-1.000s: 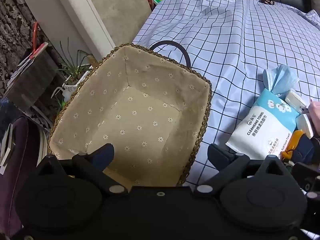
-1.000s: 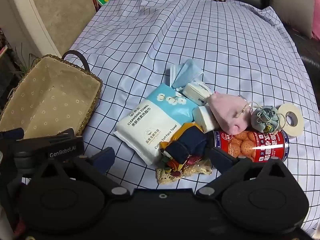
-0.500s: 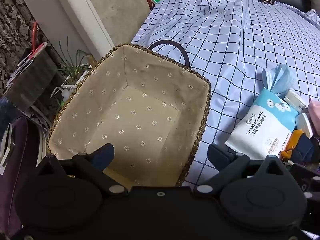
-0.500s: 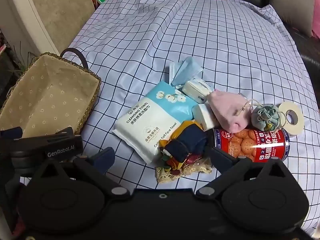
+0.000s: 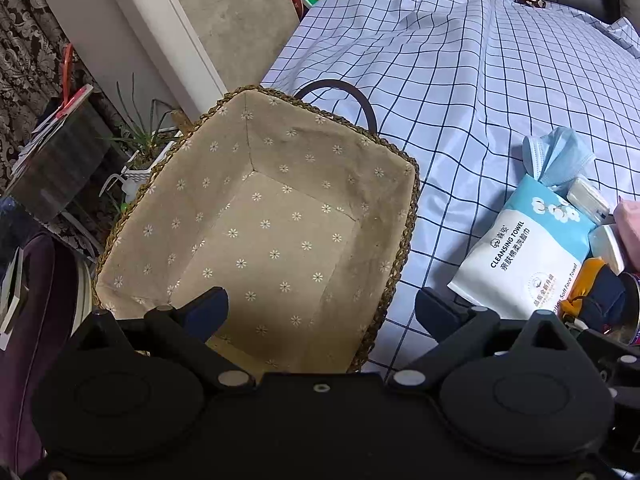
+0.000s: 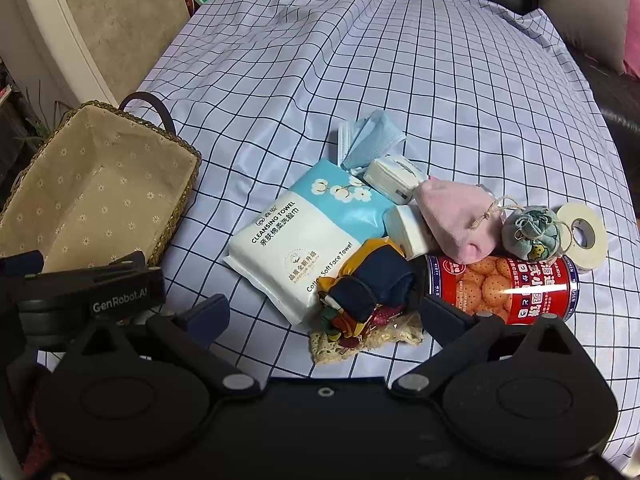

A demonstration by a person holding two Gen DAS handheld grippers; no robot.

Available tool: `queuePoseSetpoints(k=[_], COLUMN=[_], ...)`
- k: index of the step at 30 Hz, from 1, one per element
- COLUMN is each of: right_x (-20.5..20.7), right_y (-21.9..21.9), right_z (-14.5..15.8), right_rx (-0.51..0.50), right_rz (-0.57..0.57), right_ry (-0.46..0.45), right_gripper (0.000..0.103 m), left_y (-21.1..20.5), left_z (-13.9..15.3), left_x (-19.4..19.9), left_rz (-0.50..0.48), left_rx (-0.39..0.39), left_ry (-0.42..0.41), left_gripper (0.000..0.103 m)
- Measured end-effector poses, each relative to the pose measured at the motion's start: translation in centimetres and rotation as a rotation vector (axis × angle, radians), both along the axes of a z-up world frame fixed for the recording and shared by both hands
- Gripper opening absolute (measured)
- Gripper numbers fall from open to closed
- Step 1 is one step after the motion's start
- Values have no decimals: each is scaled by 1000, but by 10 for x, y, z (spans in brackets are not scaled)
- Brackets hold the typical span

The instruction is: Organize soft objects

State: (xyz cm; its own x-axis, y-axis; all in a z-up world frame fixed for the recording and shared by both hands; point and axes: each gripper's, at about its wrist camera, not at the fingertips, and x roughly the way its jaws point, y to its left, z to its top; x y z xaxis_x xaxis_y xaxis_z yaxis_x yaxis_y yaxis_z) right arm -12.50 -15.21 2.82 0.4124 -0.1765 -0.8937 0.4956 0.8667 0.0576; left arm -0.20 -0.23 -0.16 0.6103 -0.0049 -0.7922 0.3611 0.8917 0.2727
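Observation:
A woven basket point(image 5: 404, 248) with a beige flowered lining stands empty on the checked cloth; it also shows in the right wrist view point(image 6: 184, 200). My left gripper point(image 5: 322, 312) is open and empty over its near end. To the right lies a pile: a cleansing towel pack point(image 6: 304, 236), a blue face mask point(image 6: 368, 136), a pink pouch point(image 6: 456, 220), a grey-green pouch point(image 6: 530, 232) and a bundle of coloured cloth point(image 6: 368, 288). My right gripper point(image 6: 326, 316) is open and empty, just in front of the cloth bundle.
A red biscuit tin point(image 6: 500, 288) lies beside the pile, with a roll of white tape point(image 6: 584, 236) behind it and small white packets point(image 6: 394, 178) among the soft things. The table edge runs along the left past the basket; a plant point(image 5: 140, 148) stands below it.
Both grippers have crept slightly forward; the pile sits a little nearer in the right wrist view. Nothing was picked up or moved.

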Motion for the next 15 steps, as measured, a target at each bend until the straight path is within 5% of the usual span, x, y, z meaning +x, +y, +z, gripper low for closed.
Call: queuePoseSetpoints(k=[15], right_x=[1], right_y=[0], right_z=[-1], right_rx=[-1], right_rz=[1], right_ry=[7], right_gripper=[102], left_y=[0], left_z=[0], left_x=[-1], left_rz=[-5], left_rx=[-1], left_ry=[7], left_gripper=[97])
